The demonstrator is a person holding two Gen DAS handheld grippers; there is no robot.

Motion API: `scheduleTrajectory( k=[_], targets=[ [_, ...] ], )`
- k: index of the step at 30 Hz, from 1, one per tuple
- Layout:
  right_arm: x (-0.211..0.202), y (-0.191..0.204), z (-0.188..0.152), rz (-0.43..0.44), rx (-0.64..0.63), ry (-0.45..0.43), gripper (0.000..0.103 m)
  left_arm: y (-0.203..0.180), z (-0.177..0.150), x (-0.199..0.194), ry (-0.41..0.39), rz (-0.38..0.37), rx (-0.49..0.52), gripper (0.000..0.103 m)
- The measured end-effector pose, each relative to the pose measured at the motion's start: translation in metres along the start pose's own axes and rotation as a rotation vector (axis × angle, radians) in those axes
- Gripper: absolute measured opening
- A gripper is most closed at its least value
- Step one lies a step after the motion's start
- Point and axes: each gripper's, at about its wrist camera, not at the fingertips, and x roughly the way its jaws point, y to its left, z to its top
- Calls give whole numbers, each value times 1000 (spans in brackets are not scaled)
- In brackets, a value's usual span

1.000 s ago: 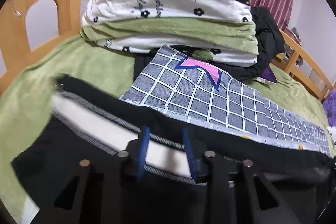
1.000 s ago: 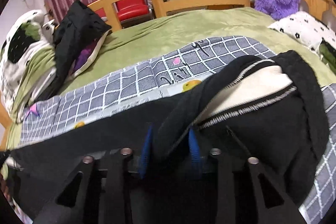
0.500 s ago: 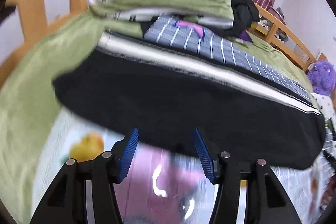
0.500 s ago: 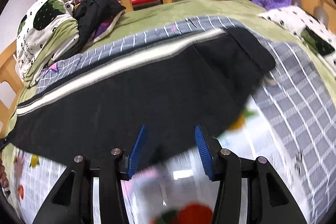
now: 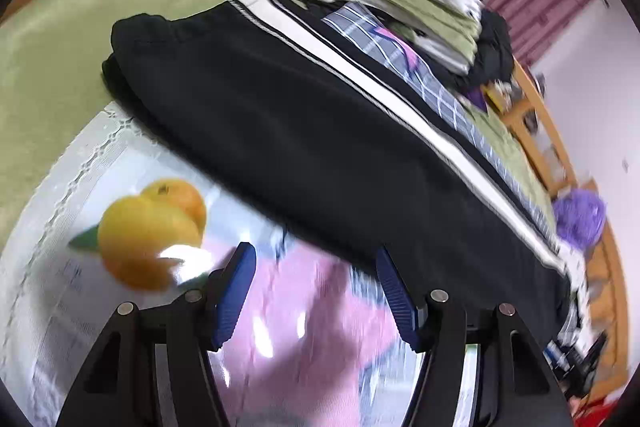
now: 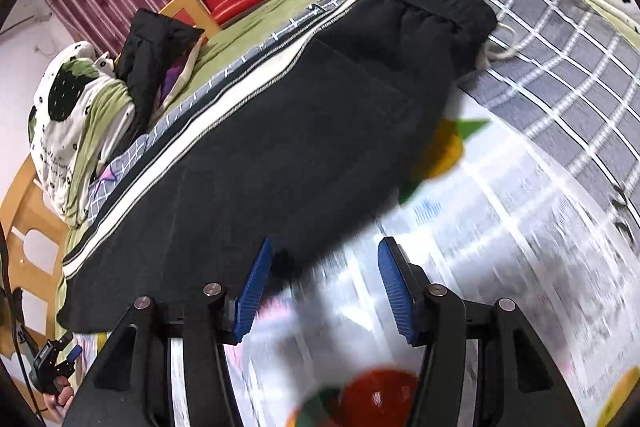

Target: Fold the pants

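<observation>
Now your left gripper [image 5: 316,285] is spreading its jaws with nothing between them, just short of the black track pants [image 5: 320,131]. Your right gripper [image 6: 324,283] is opening too, empty, its left pad at the pants' near edge. The pants lie folded lengthwise, white side stripe [image 6: 224,107] up, across the fruit-print cloth [image 6: 520,227] and grey checked sheet [image 6: 560,67].
</observation>
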Motion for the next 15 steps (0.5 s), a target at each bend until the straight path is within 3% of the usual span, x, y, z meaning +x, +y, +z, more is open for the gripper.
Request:
scheduleTrajectory(
  k=[6,9,11,13,15],
  targets=[
    [33,-3,33,11,81,-6,51,11,31,20,7,-53,-154,57],
    [49,-4,47,-38,92,-13,18,15,39,28,-7,-39,-200,37],
    [54,-7,54,-24,135,-9,14,15,44,33,3,-5,-188,16],
    [51,-3,59,-36,116,1,9,11,47,29,1,-8,-162,12],
    [29,4,61,-17,79,-48,7,5,49,13,-26,-29,-138,11]
  ],
)
